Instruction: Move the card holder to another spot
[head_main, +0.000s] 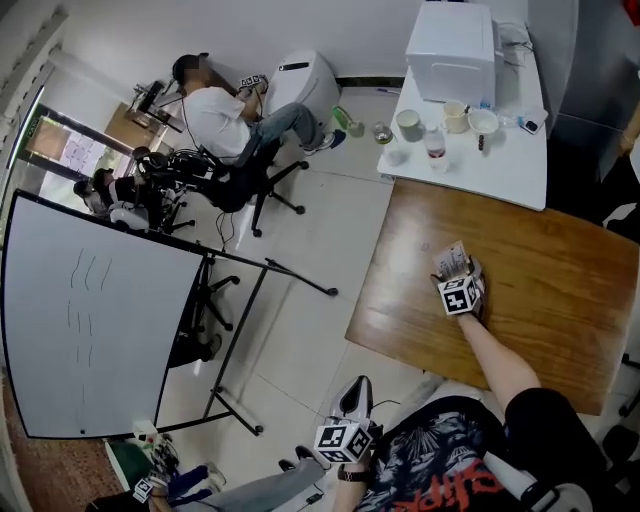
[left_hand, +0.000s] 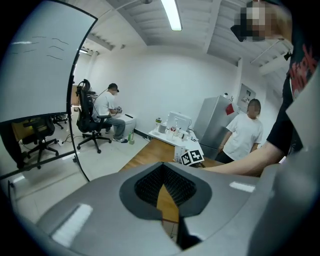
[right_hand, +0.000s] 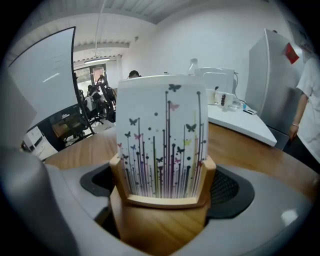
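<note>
The right gripper (head_main: 458, 280) reached out over the wooden tabletop (head_main: 560, 300), and its fingers (right_hand: 235, 187) were clamped on either side of the card holder (right_hand: 160, 210). The holder was a small wooden block standing upright, with white cards (right_hand: 162, 135) printed with butterflies and thin stems. It sat in the tabletop's left half, nearer the left edge than the right. No view showed whether its base rested on the wood or hung just above it. Bare wood lay open to its right and toward the person, with nothing else on that surface.

The left gripper (head_main: 357, 392) hung well apart from it, off the tabletop's near left corner and above the floor (head_main: 300, 330). Its fingers (left_hand: 150, 182) were drawn together at the tips with nothing between them.

Beyond the far edge, a white table (head_main: 500, 165) stood against the wooden one. It carried a white box (head_main: 452, 50), a few cups (head_main: 409, 124) and a bottle (head_main: 435, 143).

To the left was tiled floor and a large whiteboard (head_main: 90, 320) on a wheeled stand. Farther back, a seated person (head_main: 225, 120) occupied an office chair (head_main: 250, 175). The left gripper view also showed a standing person (left_hand: 245, 132) beside a grey fridge (left_hand: 212, 122).
</note>
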